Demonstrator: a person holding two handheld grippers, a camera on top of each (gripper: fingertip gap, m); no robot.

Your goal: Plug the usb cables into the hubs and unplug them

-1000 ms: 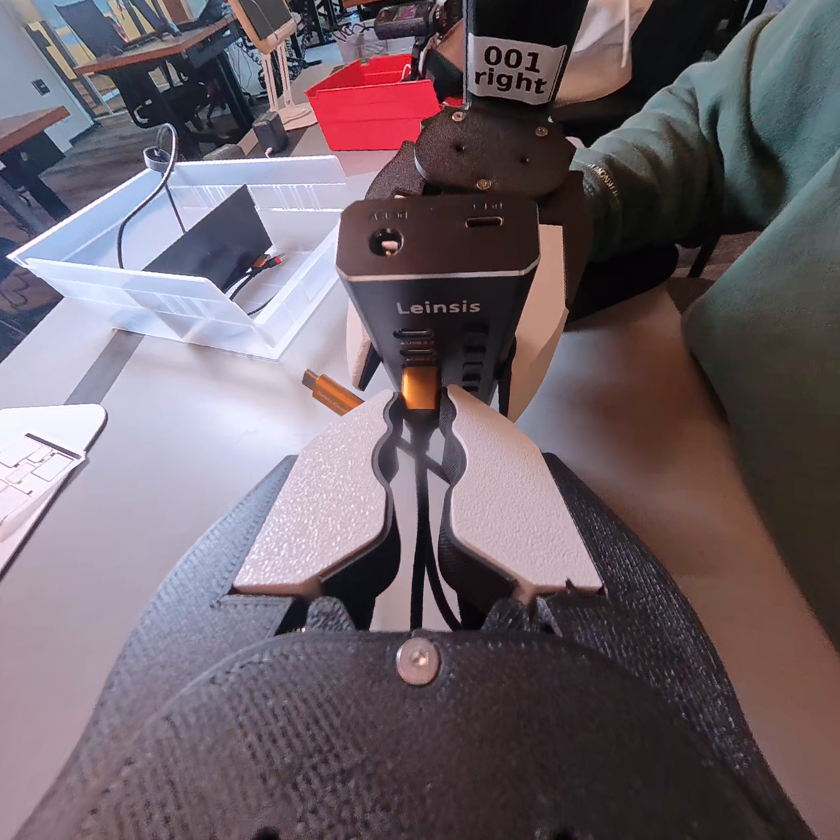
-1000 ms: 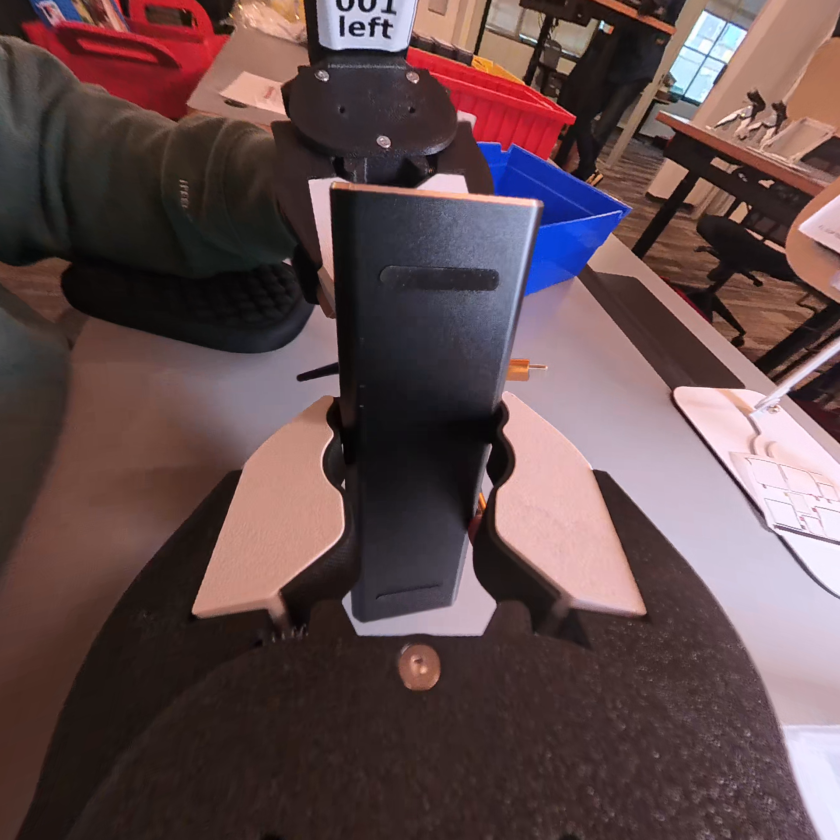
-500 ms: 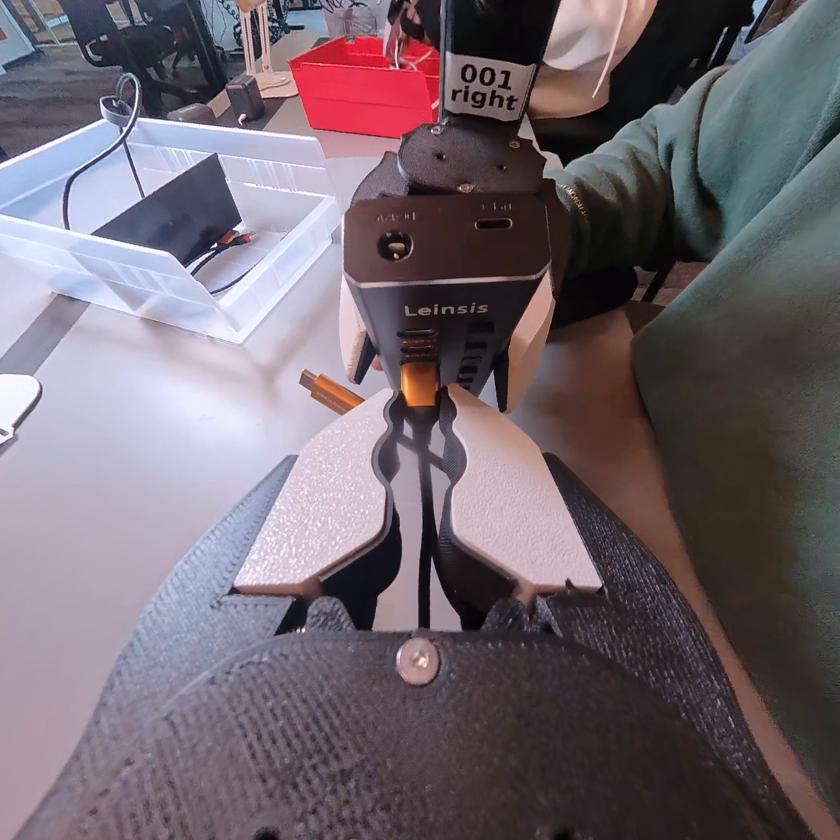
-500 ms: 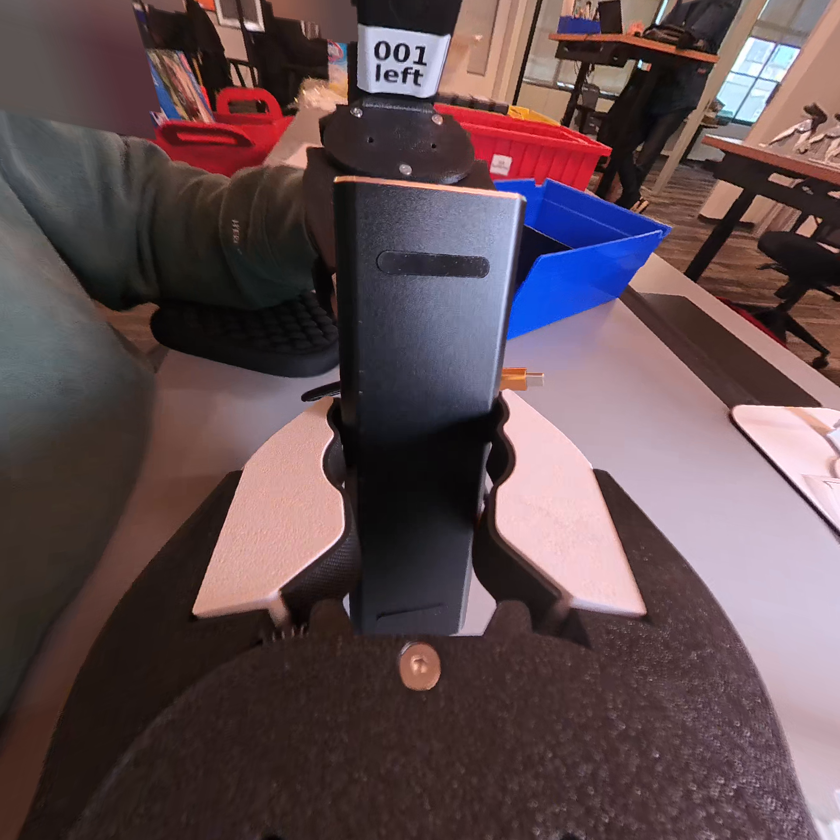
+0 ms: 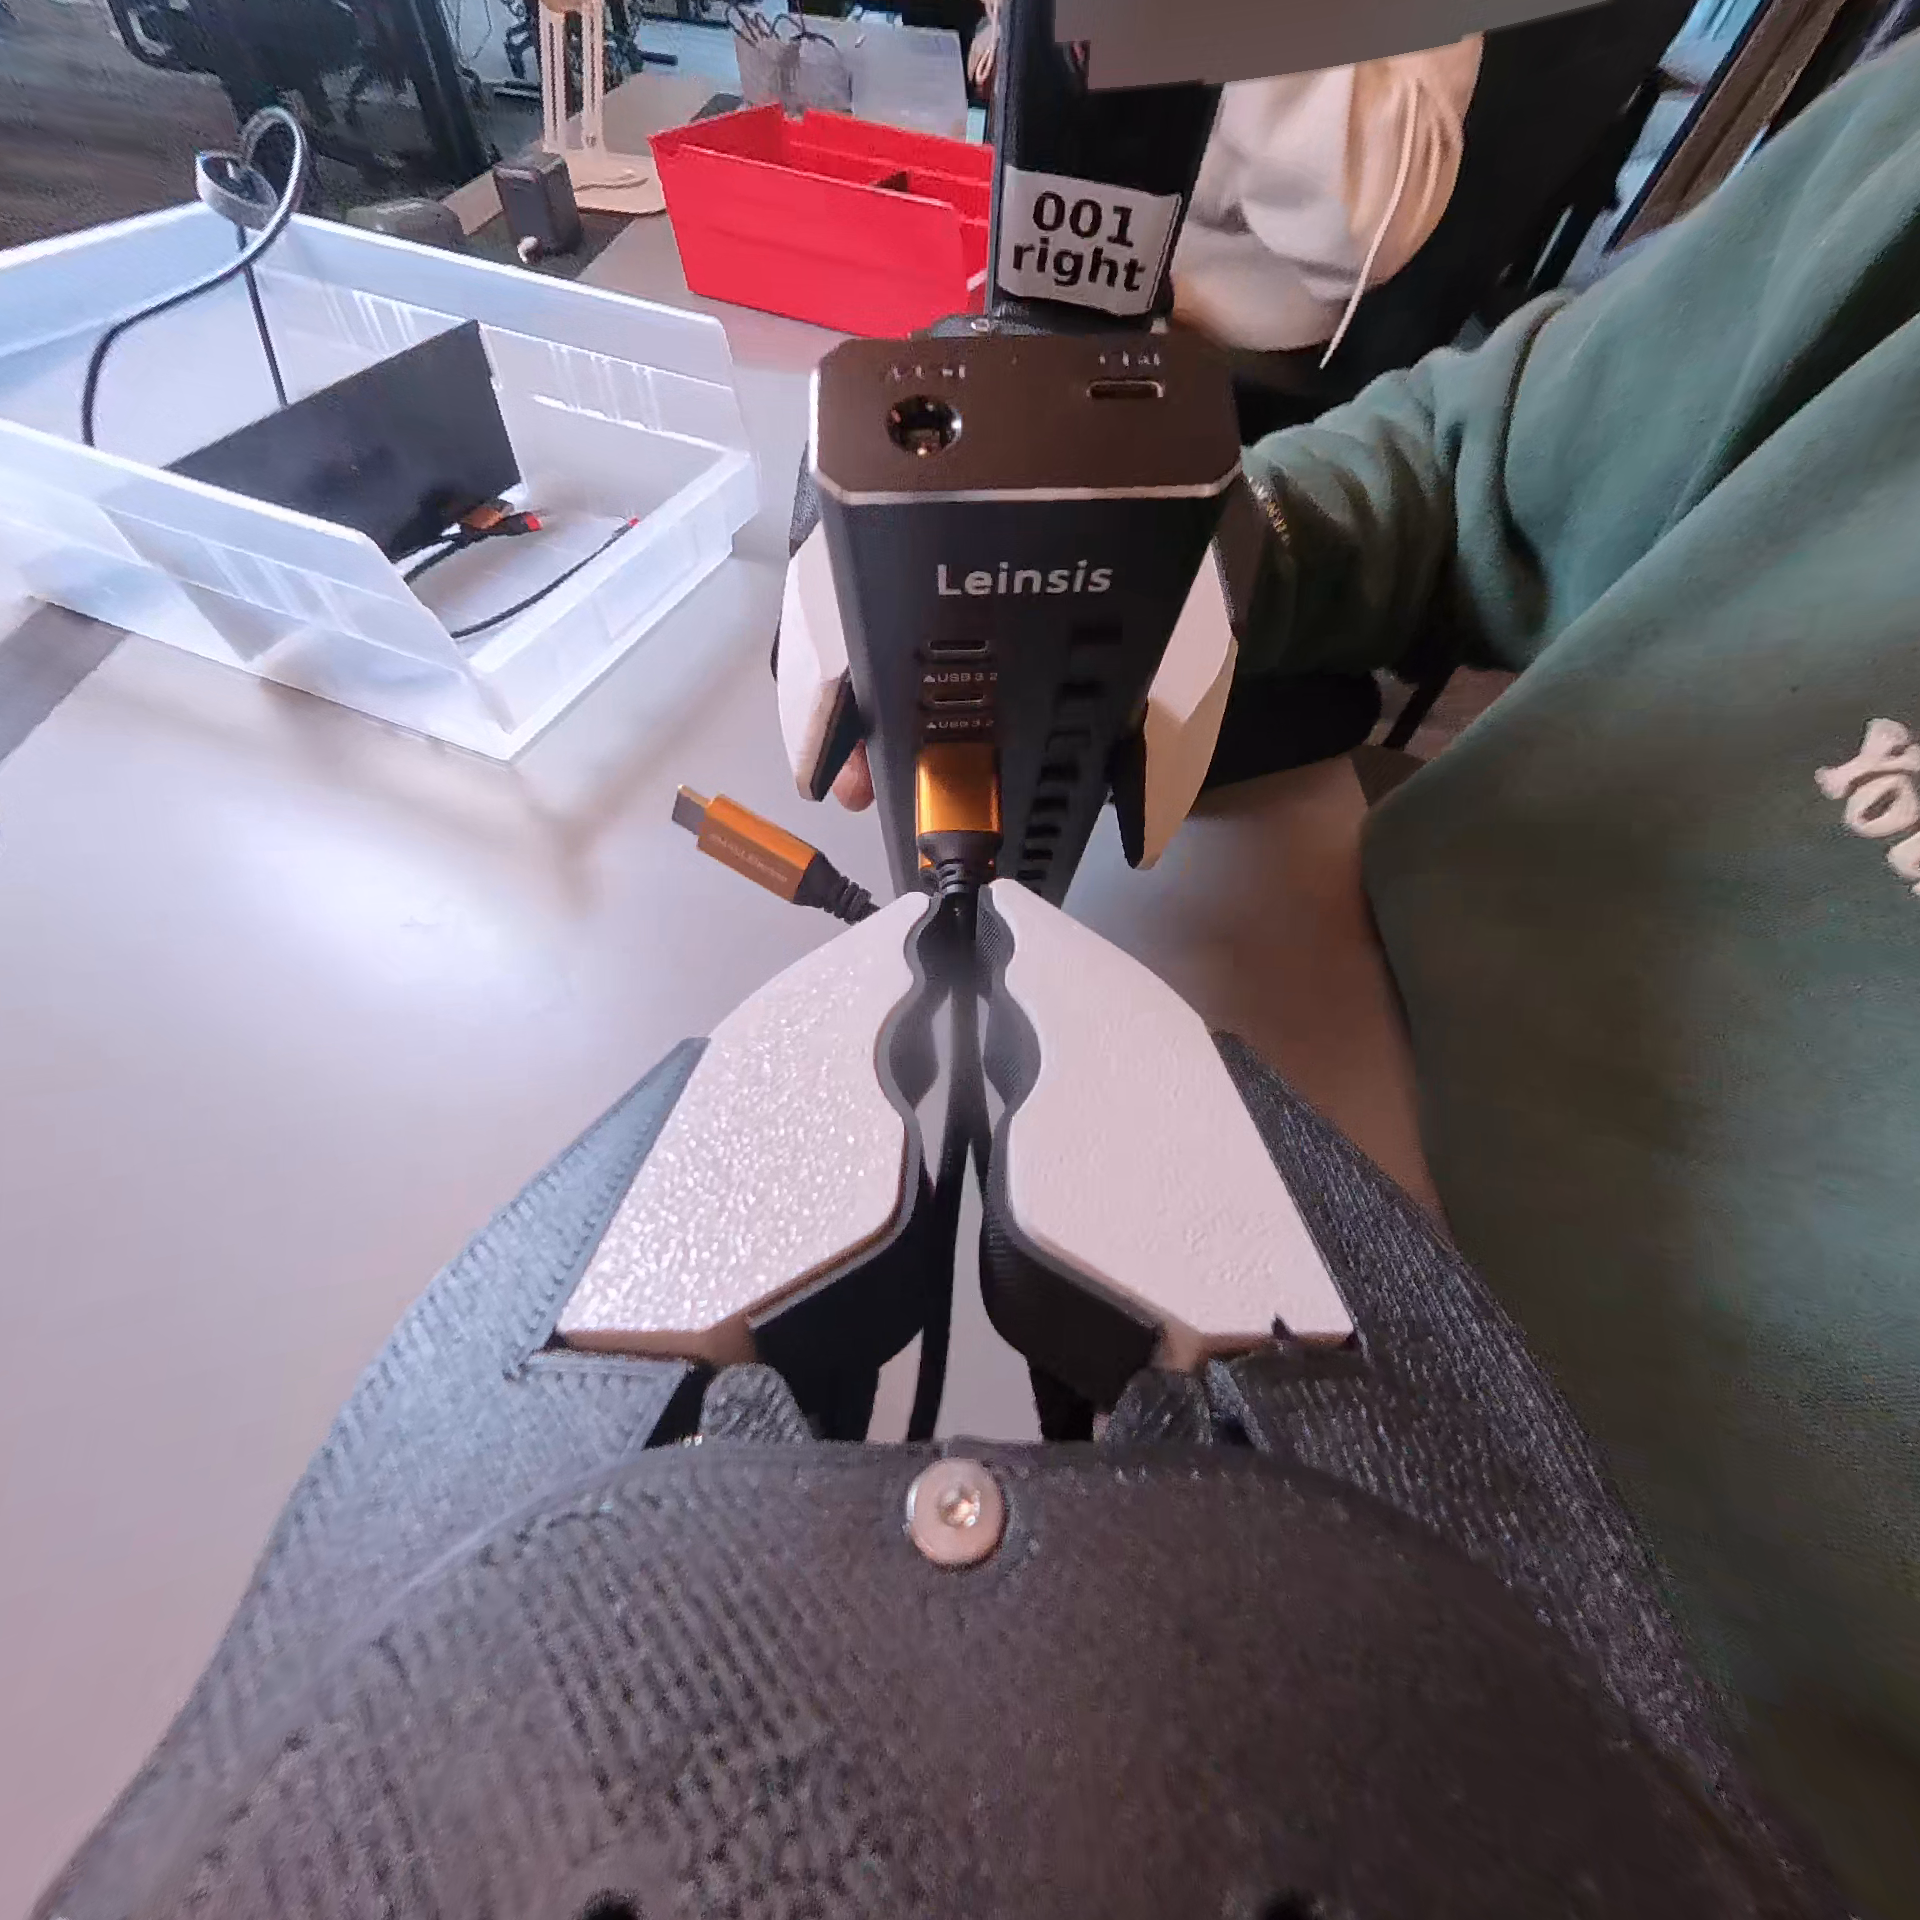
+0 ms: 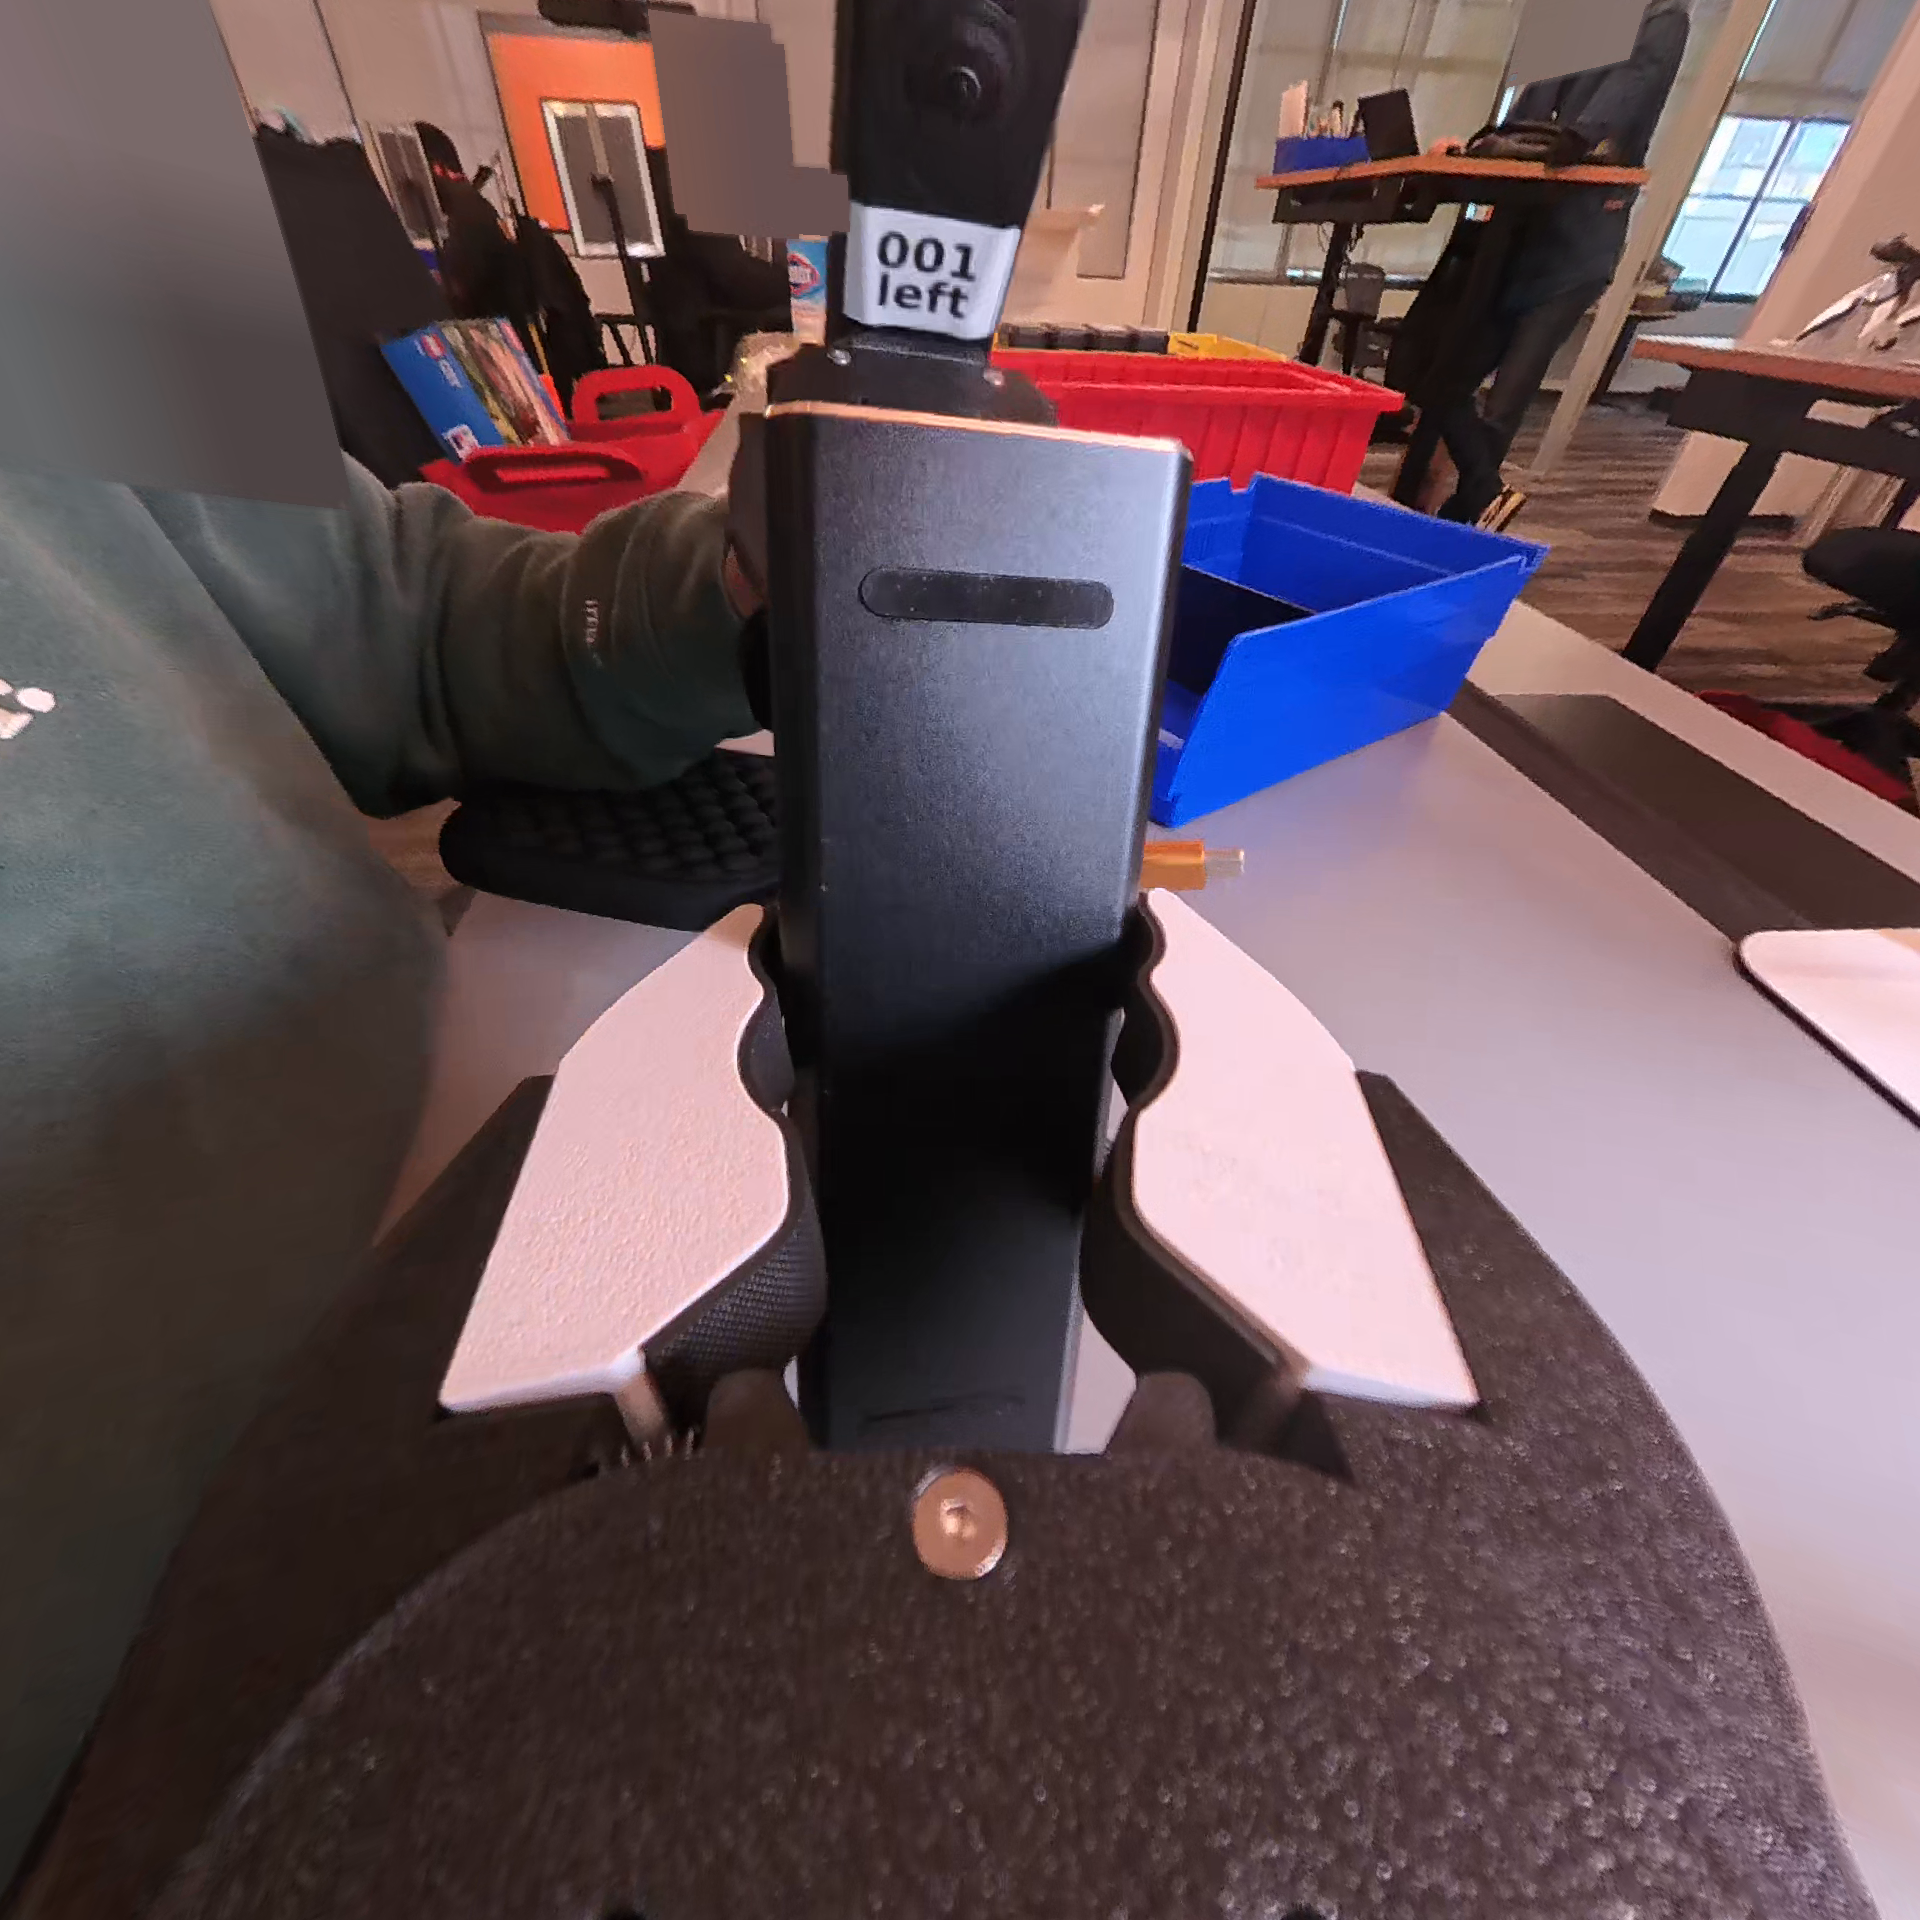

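Above the grey table (image 5: 260,1039), the right gripper (image 6: 951,925) is holding the black hub (image 5: 1023,582) upright, its two white fingers (image 6: 665,1122) pressing on both sides of the body. The left gripper (image 5: 961,914) is closing tightly on the black cable (image 5: 951,1091) just behind the orange plug (image 5: 956,795), which is sitting in a port on the front face of the hub. A second orange plug (image 5: 743,847) is hanging free just beside it, to the left. Farther back, a clear bin (image 5: 582,416) is holding another black hub (image 5: 364,447) with cables. A blue bin (image 6: 1340,623) is standing behind on the other side.
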